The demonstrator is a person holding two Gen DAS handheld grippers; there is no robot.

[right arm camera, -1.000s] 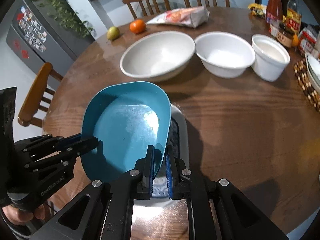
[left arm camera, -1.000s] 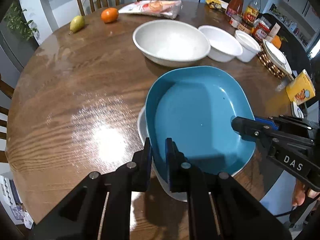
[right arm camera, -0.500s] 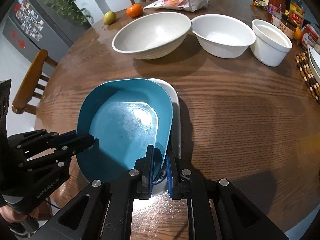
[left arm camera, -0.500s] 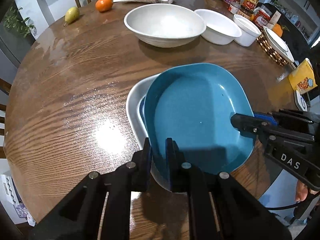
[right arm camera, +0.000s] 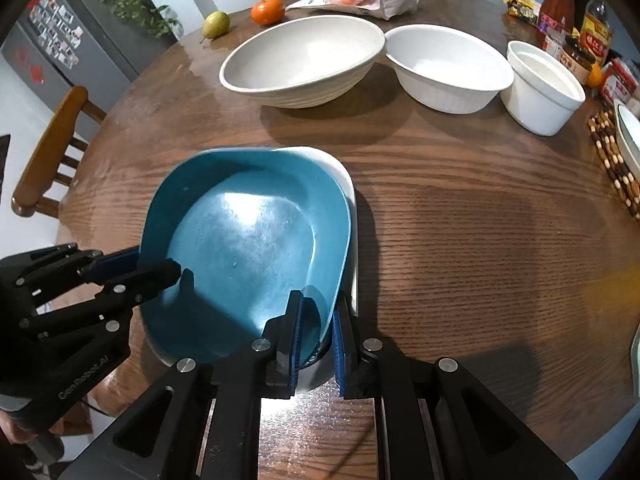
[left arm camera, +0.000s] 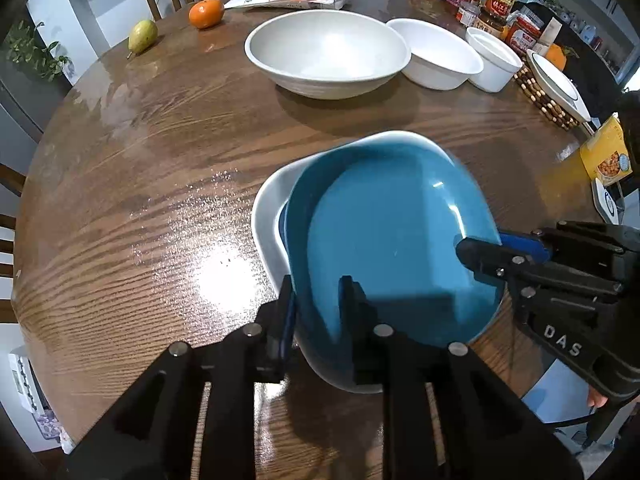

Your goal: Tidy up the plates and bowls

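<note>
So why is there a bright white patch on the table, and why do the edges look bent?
Left wrist view: lamp glare on the glossy table, the blue plate slightly blurred. Right wrist view: glare inside the plate; the fisheye lens curves the edges.

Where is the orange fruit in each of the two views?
Left wrist view: the orange is at the top left, on the far side of the table, right of the pear.
Right wrist view: the orange is at the top, left of centre, right of the pear.
Shared landmark: the biggest white bowl, nearer than the orange.
</note>
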